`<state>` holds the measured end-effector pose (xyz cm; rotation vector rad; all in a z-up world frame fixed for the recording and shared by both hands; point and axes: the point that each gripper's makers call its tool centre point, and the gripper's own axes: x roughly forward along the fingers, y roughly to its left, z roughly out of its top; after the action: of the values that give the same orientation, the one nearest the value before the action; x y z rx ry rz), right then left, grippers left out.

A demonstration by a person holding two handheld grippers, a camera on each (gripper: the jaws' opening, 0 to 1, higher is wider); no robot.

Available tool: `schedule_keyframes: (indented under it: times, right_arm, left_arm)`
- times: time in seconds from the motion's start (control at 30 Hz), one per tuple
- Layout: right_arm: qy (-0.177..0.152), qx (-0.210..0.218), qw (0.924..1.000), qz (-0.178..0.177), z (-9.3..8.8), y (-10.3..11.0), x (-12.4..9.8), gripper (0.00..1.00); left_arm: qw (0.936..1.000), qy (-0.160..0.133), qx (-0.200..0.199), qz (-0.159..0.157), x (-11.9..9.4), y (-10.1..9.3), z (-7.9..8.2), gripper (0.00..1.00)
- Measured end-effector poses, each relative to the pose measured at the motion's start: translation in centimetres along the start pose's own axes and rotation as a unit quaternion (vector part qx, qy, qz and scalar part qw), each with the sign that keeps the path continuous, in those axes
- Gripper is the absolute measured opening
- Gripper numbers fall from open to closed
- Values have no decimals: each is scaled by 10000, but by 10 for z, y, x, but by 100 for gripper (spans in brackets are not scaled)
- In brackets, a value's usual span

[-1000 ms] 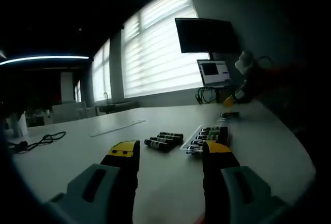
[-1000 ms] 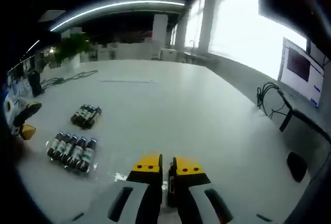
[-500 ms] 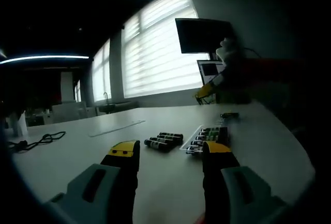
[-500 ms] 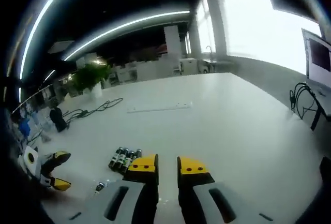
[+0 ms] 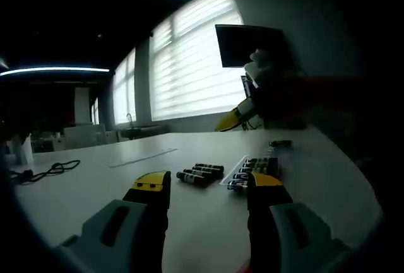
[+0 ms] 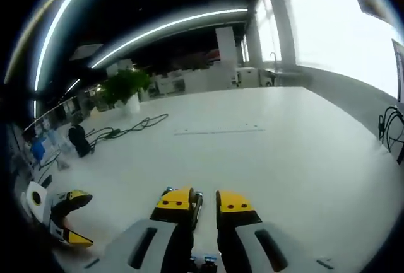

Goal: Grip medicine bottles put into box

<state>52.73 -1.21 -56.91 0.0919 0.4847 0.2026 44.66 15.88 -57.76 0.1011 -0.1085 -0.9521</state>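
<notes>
The left gripper (image 5: 205,188) waits with its jaws wide apart, facing the medicine bottles (image 5: 201,173) lying near the box (image 5: 252,164) (a clear tray). The right gripper (image 6: 203,201) hovers over them, jaws slightly apart, ready to grasp.

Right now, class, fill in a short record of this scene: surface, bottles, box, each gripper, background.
surface: white table
bottles: loose bottles lying side by side
box: clear tray holding bottles, right of the loose ones
left gripper: open, empty, above table
right gripper: slightly open, bottle caps beside its left jaw
background: window blinds, black cable
</notes>
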Motion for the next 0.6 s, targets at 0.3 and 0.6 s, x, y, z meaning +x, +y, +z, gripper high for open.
schedule_keyframes:
  times: [0.3,0.6]
  right_arm:
    - [219,-155,9996,70,-5,12,17,9]
    - [704,-274,9971,34,-33,14,35,8]
  left_arm:
    - [10000,-31,-27,-8,0,0,1,42]
    - [10000,-61,-60,7,-1,2,2,42]
